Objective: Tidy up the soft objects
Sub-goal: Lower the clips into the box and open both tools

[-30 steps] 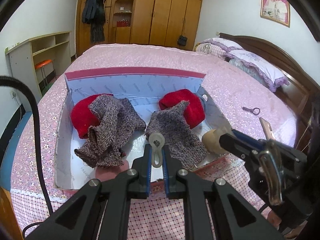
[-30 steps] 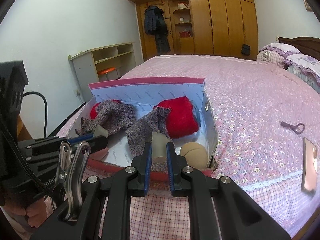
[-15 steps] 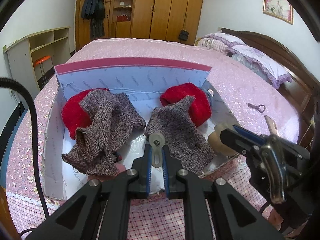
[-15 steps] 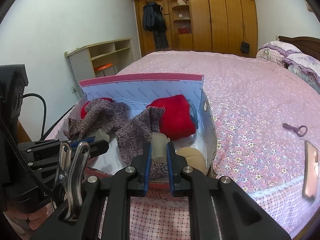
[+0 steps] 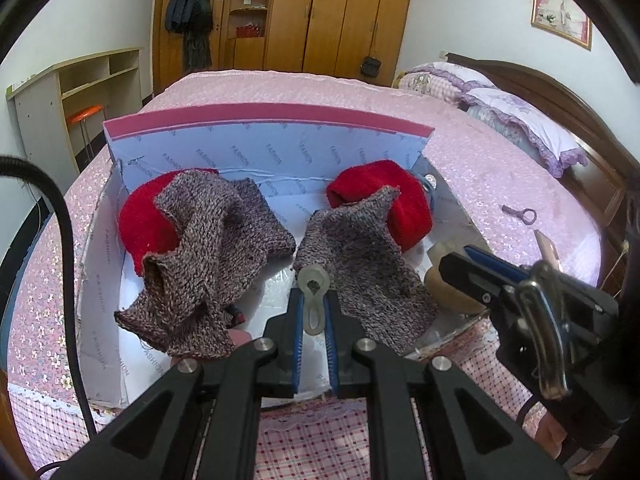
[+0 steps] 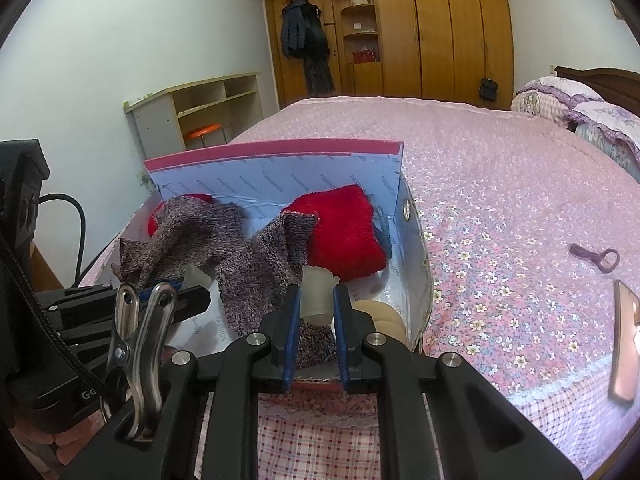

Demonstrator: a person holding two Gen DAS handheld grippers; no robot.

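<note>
A: Left claw (image 5: 314,312) nearest, pads pinched on a translucent rubbery loop (image 5: 314,284), pale, with a round eye at its tip. Right claw (image 6: 316,312) clamped on a translucent soft tube (image 6: 316,294), cloudy white, stubby, torn-looking at its top edge.

B: And the soft things?

A: All in the box (image 5: 276,152), just past both claws. Two grey knits (image 5: 208,256), coarse marled wool, crumpled, one on each side. Each lies partly over a red knit (image 5: 380,196), fuzzy, rolled into a lump. The right grey piece reaches the near edge, under the right claw. A tan rounded pad (image 6: 380,316), smooth, sits in the near right corner.

B: The box itself?

A: Card, shallow, lined pale blue with printed words, red rim along the upright back flap. It sits on the near part of the bed (image 6: 500,200).

B: Bed surface?

A: Pink floral cover, checked trim at the near edge. A dark key ring (image 6: 596,258) and a flat phone (image 6: 624,344) lie to the right, well apart from the box.

B: Room beyond?

A: Frilled pillows (image 5: 520,120), dark wood headboard. Far wall: wooden wardrobe (image 6: 440,32) with a dark coat (image 6: 304,40) hanging. Pale shelf unit (image 6: 196,112) at left, orange stool under it.
</note>
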